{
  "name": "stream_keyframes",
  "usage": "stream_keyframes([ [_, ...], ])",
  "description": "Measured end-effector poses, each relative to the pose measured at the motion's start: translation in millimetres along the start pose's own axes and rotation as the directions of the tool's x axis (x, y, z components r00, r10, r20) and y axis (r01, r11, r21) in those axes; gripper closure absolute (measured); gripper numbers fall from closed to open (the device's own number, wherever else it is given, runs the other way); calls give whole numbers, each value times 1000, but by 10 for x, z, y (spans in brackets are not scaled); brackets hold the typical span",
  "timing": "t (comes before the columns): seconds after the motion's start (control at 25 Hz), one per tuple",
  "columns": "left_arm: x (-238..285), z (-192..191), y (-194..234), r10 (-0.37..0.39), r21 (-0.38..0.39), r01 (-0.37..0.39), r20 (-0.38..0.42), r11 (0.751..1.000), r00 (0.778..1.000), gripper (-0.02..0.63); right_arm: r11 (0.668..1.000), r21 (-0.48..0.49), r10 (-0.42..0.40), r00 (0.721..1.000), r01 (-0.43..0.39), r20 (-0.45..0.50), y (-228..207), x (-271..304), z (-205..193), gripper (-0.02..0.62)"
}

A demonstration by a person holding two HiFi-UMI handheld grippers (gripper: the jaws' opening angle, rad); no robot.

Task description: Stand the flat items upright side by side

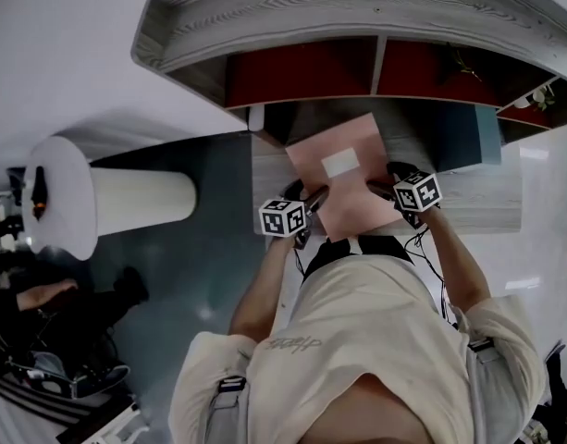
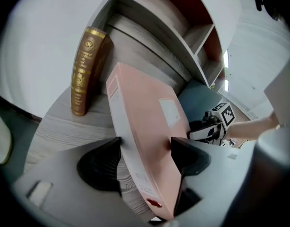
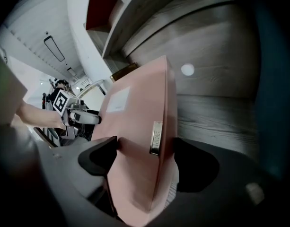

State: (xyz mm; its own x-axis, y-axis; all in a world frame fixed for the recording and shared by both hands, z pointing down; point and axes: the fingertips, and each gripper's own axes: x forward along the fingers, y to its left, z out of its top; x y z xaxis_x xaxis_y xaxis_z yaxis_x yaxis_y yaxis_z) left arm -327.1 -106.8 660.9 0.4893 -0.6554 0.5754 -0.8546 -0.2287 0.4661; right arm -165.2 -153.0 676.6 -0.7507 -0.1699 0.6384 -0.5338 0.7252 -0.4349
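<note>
The pink file box (image 1: 343, 176) is mid-lift, tilted above the bench (image 1: 486, 202) near its back edge. The left gripper (image 1: 314, 196) and the right gripper (image 1: 384, 189) each pinch an opposite side. Next, probably, comes tipping it fully vertical and setting it down just beside the upright brown book (image 2: 85, 70) without knocking the book over.

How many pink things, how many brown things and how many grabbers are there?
Pink: 1, the pink folder.
Brown: 1, the brown book.
Grabbers: 2, the left gripper and the right gripper, both clamped on the pink folder.
Total: 4.
</note>
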Motion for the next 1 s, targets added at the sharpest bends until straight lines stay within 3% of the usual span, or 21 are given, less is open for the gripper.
stream_keyframes([
  [0.32, -264, 457, -142, 37, 138, -53, 121, 989, 992, 268, 986, -153, -54, 993, 70, 106, 124, -147, 354, 220],
  [0.52, -464, 696, -215, 25, 194, -67, 211, 979, 977, 288, 953, -275, -77, 982, 124, 174, 175, -187, 544, 228],
  [0.8, -621, 613, -462, -47, 260, -13, 224, 966, 973, 313, 913, -373, -99, 978, 163, 186, 164, -309, 444, 233],
  [1.0, -667, 540, -542, -102, 313, 30, 215, 949, 971, 314, 912, -365, -120, 973, 186, 196, 181, -401, 310, 239],
])
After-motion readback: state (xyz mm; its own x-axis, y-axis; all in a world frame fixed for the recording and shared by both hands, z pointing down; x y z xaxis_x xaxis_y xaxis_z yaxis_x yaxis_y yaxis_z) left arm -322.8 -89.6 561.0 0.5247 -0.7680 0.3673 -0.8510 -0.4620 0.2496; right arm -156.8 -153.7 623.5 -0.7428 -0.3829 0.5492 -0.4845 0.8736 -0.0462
